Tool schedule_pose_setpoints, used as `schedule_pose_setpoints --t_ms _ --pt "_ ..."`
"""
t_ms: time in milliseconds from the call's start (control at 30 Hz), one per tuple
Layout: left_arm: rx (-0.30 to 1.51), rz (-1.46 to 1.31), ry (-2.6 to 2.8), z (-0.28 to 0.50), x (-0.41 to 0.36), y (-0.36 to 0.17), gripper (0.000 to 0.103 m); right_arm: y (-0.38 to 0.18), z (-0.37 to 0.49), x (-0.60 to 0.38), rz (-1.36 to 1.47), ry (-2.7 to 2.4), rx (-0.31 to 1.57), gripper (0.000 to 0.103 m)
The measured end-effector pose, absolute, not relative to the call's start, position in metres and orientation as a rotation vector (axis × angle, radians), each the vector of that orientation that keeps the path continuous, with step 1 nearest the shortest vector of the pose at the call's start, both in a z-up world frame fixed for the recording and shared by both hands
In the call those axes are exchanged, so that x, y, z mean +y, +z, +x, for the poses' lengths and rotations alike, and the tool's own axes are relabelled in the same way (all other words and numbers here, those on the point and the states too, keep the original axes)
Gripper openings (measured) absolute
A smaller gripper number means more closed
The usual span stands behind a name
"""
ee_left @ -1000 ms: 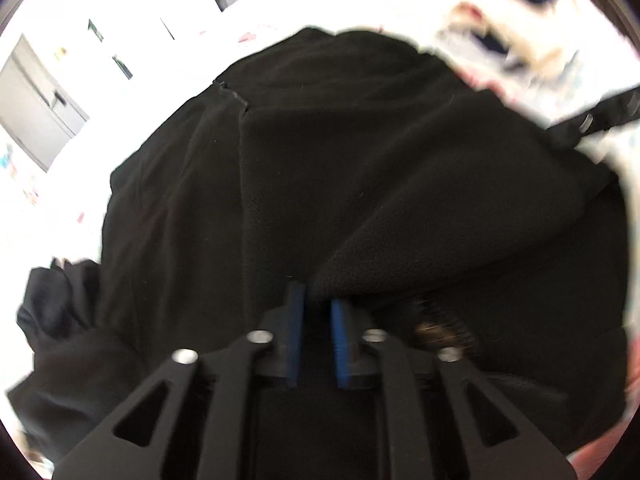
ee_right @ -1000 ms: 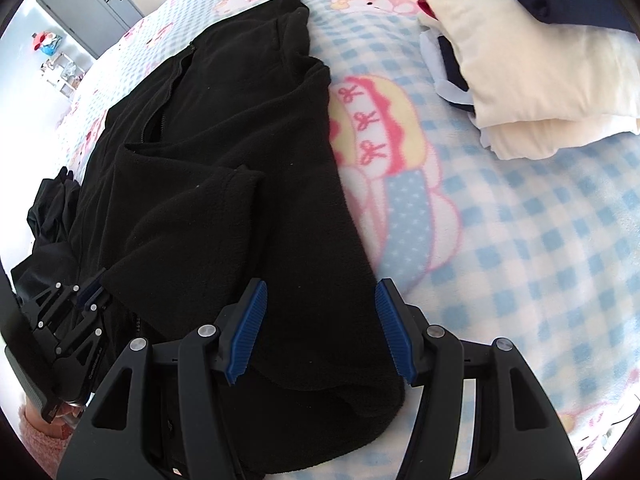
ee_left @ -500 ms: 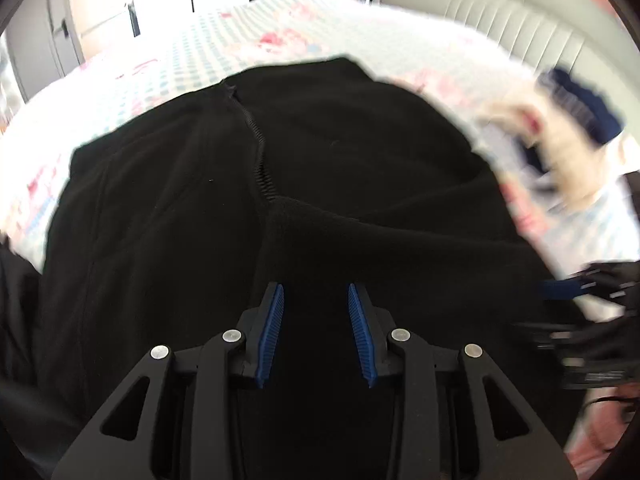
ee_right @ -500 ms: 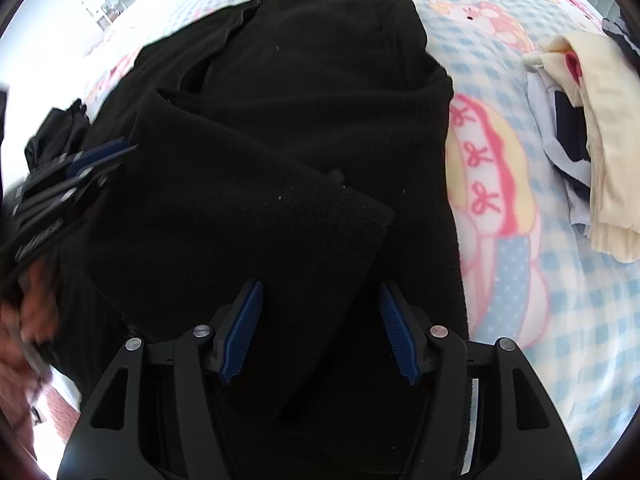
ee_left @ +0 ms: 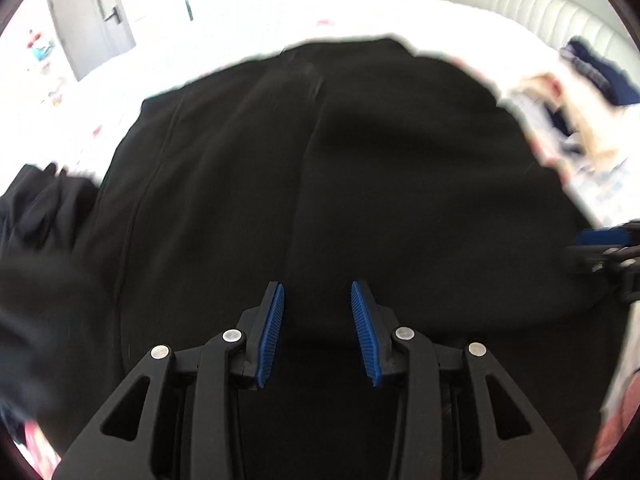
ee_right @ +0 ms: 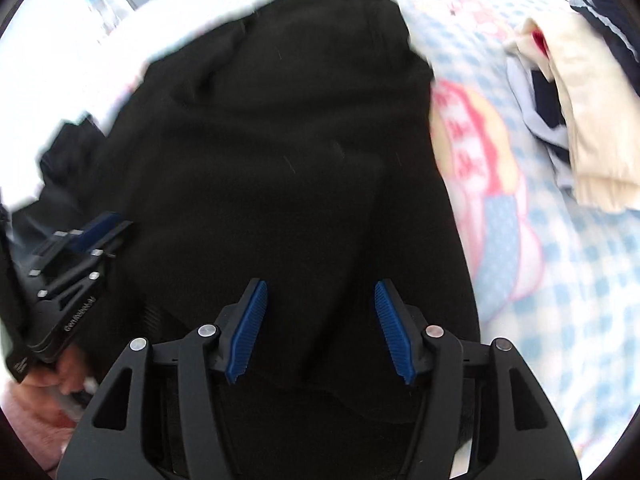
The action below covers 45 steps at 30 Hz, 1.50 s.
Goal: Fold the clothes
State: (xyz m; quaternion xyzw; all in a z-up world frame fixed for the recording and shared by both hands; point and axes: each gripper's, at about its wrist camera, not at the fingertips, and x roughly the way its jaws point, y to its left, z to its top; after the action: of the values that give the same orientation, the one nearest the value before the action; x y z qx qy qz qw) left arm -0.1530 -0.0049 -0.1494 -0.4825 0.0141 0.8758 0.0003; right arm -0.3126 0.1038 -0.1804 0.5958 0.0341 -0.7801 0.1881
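Note:
A black fleece jacket (ee_left: 360,160) lies spread on the bed with its zipper (ee_left: 316,80) running away from me. It fills most of the right wrist view too (ee_right: 280,140), with a folded layer across its near part. My left gripper (ee_left: 317,286) hovers over the jacket's near middle, pads apart, nothing pinched between them. It also shows at the left of the right wrist view (ee_right: 80,236). My right gripper (ee_right: 320,283) stands open over the jacket's near right part. Its jaws are closing slightly, with fabric below them but not gripped. Its tip shows in the left view (ee_left: 604,240).
A pile of folded cream and navy clothes (ee_right: 580,120) lies to the right on the blue checked bedspread (ee_right: 560,280). Another crumpled black garment (ee_left: 36,200) sits left of the jacket. A padded headboard (ee_left: 520,4) and a grey door (ee_left: 92,28) are behind. A hand (ee_right: 68,368) holds the left gripper.
The left pads stood close together at a folded flap's edge; now they are wider apart and the flap lies flat. The right gripper has shifted left from the jacket's edge onto it.

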Motion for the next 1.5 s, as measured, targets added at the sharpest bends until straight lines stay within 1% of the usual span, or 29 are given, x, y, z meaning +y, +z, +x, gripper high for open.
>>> schedule_pose_setpoints --t_ms 100,200,267,333,367,400,433,633,733,900,933,967,1067,1233,1333,1400,1500 --pt "-0.117 -1.449 2.745 -0.141 -0.012 -0.13 0.036 -0.168 -0.302 0.118 1.653 -2.234 0.055 0.057" --pt "-0.02 -1.377 2.717 -0.123 0.011 -0.119 0.038 -0.152 -0.294 0.135 1.599 -2.303 0.029 0.058" --pt "0.037 -1.41 2.676 -0.124 0.021 -0.125 0.039 -0.155 -0.293 0.144 1.612 -2.318 0.031 0.058" --pt "0.038 -1.522 2.619 -0.128 0.027 -0.14 0.04 -0.169 -0.292 0.146 1.679 -2.312 0.087 0.058" --pt "0.038 -1.577 2.589 -0.13 0.03 -0.148 0.044 -0.174 -0.291 0.148 1.706 -2.31 0.112 0.058" --pt "0.033 -1.623 2.57 -0.128 0.031 -0.154 0.045 -0.172 -0.286 0.15 1.706 -2.315 0.119 0.058" --pt "0.021 -1.624 2.571 -0.122 0.032 -0.155 0.044 -0.166 -0.28 0.153 1.679 -2.321 0.099 0.058" --pt "-0.103 -1.48 2.584 -0.084 0.028 -0.131 0.044 -0.132 -0.252 0.155 1.539 -2.328 0.049 0.058" --pt "-0.111 -1.442 2.602 -0.069 0.028 -0.122 0.044 -0.136 -0.246 0.14 1.546 -2.272 0.04 0.058" --pt "-0.066 -1.497 2.591 -0.06 0.026 -0.124 0.044 -0.164 -0.246 0.101 1.583 -2.153 0.146 0.058" --pt "-0.06 -1.534 2.581 -0.06 0.025 -0.13 0.045 -0.171 -0.243 0.097 1.593 -2.133 0.17 0.058" --pt "-0.068 -1.568 2.564 -0.058 0.023 -0.135 0.048 -0.178 -0.24 0.094 1.602 -2.125 0.203 0.058" --pt "-0.147 -1.585 2.527 -0.038 0.011 -0.142 0.049 -0.184 -0.233 0.093 1.592 -2.122 0.256 0.059" --pt "-0.402 -1.485 2.45 -0.018 -0.014 -0.128 0.05 -0.166 -0.232 0.101 1.576 -2.126 0.192 0.059" --pt "-0.536 -1.42 2.458 -0.013 -0.031 -0.114 0.05 -0.155 -0.228 0.094 1.532 -2.115 0.19 0.059" --pt "-0.585 -1.395 2.492 -0.009 -0.043 -0.107 0.05 -0.148 -0.225 0.087 1.505 -2.103 0.196 0.059" --pt "-0.596 -1.36 2.578 0.006 -0.063 -0.098 0.05 -0.134 -0.227 0.069 1.456 -2.059 0.231 0.059"
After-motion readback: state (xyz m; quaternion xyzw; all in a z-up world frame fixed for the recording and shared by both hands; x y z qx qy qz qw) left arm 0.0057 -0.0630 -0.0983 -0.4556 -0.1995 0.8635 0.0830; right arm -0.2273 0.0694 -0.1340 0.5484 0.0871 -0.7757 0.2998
